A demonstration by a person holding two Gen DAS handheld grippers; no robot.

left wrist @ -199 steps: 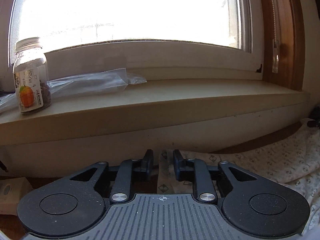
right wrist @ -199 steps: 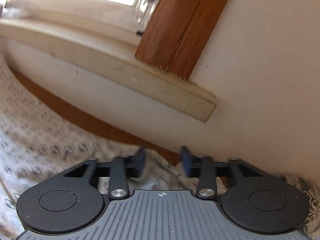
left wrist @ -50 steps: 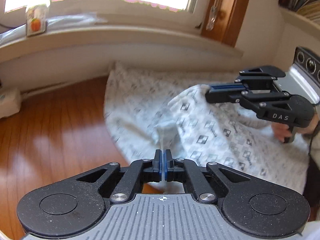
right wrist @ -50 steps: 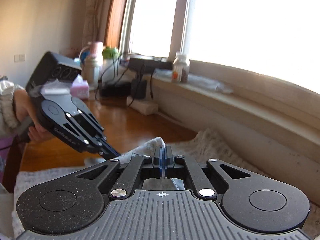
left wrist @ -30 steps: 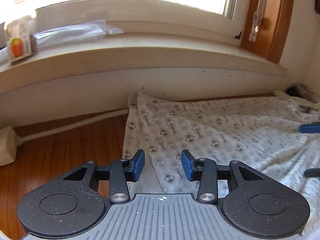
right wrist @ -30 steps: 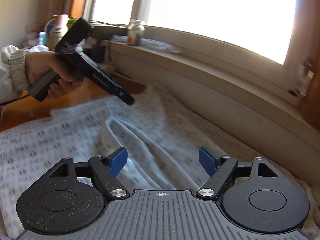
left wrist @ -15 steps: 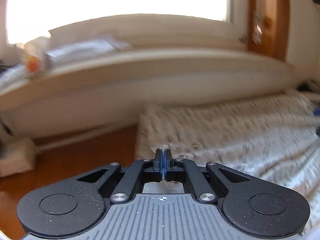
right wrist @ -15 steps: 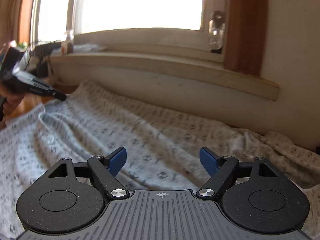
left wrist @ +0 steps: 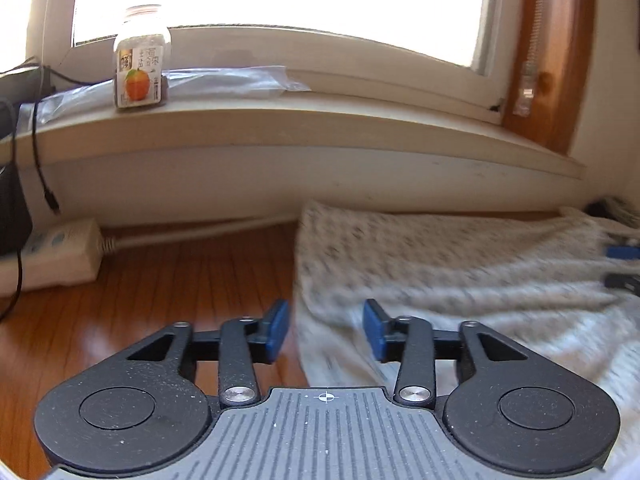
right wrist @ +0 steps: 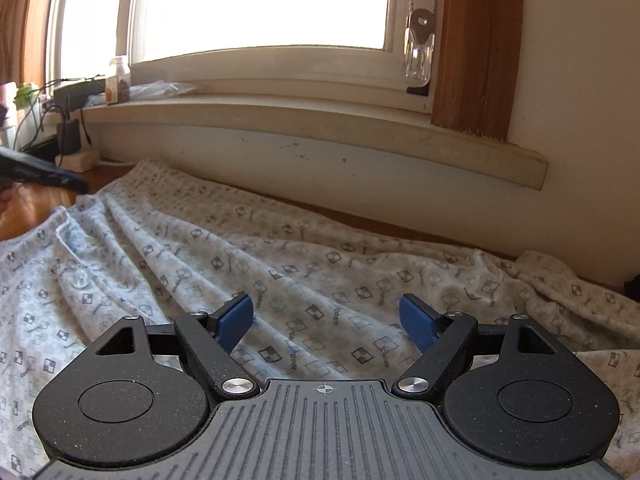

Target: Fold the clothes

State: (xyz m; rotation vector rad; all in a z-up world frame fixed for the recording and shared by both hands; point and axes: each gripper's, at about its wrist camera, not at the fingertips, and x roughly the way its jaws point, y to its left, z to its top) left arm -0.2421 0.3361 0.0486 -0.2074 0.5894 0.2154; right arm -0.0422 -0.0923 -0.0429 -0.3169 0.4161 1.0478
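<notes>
Patterned garment (right wrist: 280, 248): spread on the wooden floor (left wrist: 160, 280) below the windowsill, apparently laid out for folding. Left gripper (left wrist: 325, 326) opening over its edge; right gripper (right wrist: 327, 320) held apart, nothing gripped.

The patterned garment (left wrist: 460, 272) is motion-blurred in the left wrist view. The right gripper (left wrist: 622, 266) is cut off at the frame's right edge, and the jar (right wrist: 119, 80) label is too small to read.
</notes>
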